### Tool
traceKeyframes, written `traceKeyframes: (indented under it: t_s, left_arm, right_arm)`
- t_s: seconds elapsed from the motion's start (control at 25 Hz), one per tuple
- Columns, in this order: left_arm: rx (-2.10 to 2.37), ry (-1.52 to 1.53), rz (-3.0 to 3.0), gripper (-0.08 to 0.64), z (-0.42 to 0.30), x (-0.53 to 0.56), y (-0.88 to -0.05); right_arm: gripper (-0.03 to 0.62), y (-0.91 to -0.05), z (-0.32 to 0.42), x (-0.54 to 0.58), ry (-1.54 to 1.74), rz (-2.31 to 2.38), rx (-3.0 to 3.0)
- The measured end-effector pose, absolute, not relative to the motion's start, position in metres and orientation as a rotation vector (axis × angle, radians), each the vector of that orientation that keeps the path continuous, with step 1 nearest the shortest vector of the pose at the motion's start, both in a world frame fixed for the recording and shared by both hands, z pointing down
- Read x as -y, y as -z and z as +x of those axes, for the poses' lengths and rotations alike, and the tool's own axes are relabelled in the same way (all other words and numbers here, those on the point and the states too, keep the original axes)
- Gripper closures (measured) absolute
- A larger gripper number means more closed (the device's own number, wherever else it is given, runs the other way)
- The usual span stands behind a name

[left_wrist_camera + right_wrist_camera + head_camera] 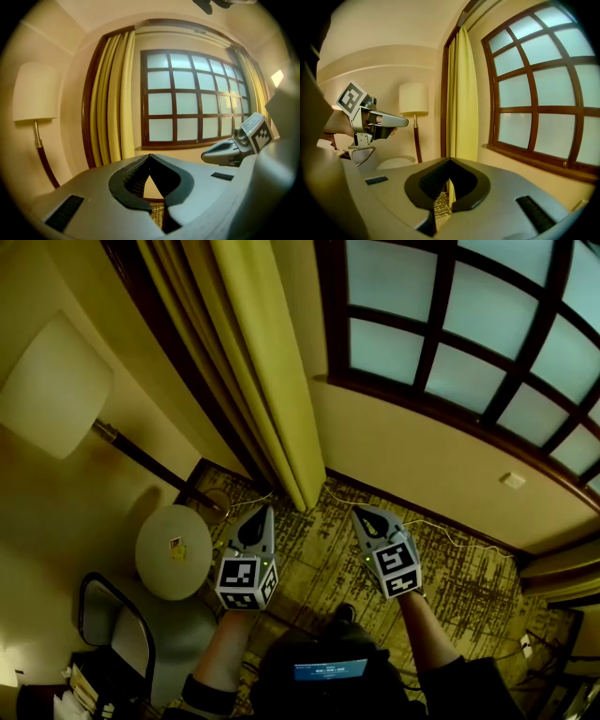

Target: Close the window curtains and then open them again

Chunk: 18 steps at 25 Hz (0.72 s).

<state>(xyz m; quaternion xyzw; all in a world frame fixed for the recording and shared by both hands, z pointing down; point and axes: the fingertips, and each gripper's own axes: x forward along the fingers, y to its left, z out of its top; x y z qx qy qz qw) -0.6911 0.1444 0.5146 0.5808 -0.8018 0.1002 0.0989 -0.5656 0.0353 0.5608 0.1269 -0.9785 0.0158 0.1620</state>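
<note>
**A:** How far along is the job?

**B:** The long yellow fabric curtain [272,362] hangs bunched at the left edge of the dark wooden window with frosted panes [469,324], and every pane is bare. So either the closing hasn't begun or the reopening is finished. I can't tell which.

**A:** And the tools?

**B:** The grey left gripper [265,512] and the grey right gripper [361,514] both have their jaws pressed together with nothing between them. They hover side by side in front of the window, short of the curtain, touching nothing.
</note>
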Motion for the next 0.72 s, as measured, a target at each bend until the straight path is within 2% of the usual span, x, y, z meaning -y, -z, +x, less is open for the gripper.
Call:
traceKeyframes:
  t_s: [0.36, 0.72]
  left_arm:
    - [2.382, -0.307, 1.745, 0.560, -0.707, -0.109, -0.504]
    - [2.426, -0.216, 1.862, 0.560, -0.760, -0.051, -0.472]
  right_arm:
    - [0.580, -0.554, -0.592, -0.010, -0.068, 0.343, 2.817]
    - [0.580, -0.537, -0.645, 0.010, 0.007, 0.378, 2.816]
